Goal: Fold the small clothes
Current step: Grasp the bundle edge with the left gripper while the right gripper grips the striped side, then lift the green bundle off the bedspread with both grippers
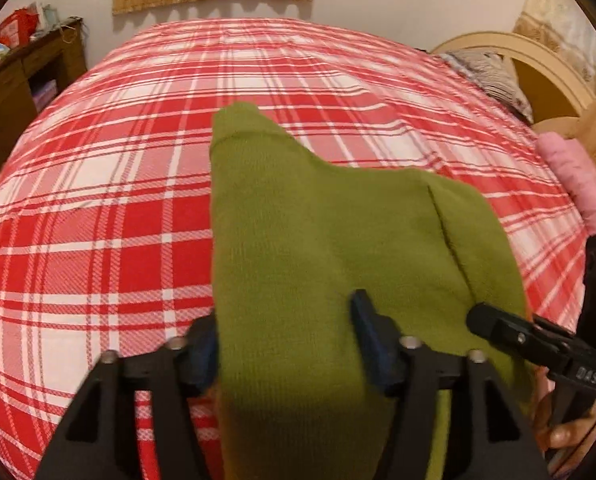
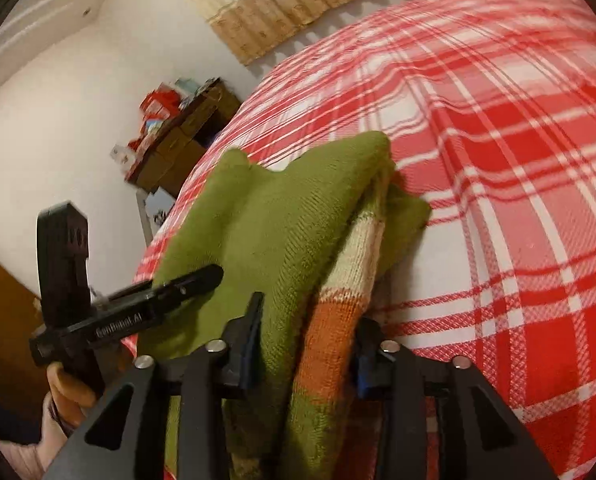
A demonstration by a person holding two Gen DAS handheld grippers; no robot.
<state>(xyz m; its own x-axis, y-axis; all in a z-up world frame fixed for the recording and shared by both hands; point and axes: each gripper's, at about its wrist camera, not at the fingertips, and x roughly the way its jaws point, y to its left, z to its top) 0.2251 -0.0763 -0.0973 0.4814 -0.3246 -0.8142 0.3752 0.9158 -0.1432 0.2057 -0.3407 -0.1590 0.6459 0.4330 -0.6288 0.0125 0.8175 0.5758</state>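
Note:
A green knitted garment (image 1: 317,240) lies partly folded on the red plaid bed. In the right wrist view the green garment (image 2: 278,220) is bunched, and a cream and orange striped part (image 2: 337,312) shows along its right edge. My left gripper (image 1: 286,336) stands open over its near edge; the knit runs between the wide-set fingers and under the right one. My right gripper (image 2: 307,340) is open too, with the bunched fold lying between its fingers. Each gripper shows in the other's view, close beside on the garment: the right gripper's finger (image 1: 493,326) and the left gripper's finger (image 2: 194,280).
The plaid sheet (image 1: 118,200) covers the whole bed. A pink rolled cloth (image 1: 573,176) lies at its right edge, near a pillow (image 1: 489,76) and a curved headboard (image 1: 537,64). A cluttered wooden cabinet (image 1: 18,80) stands left of the bed. A person's hand (image 2: 70,392) holds the left gripper.

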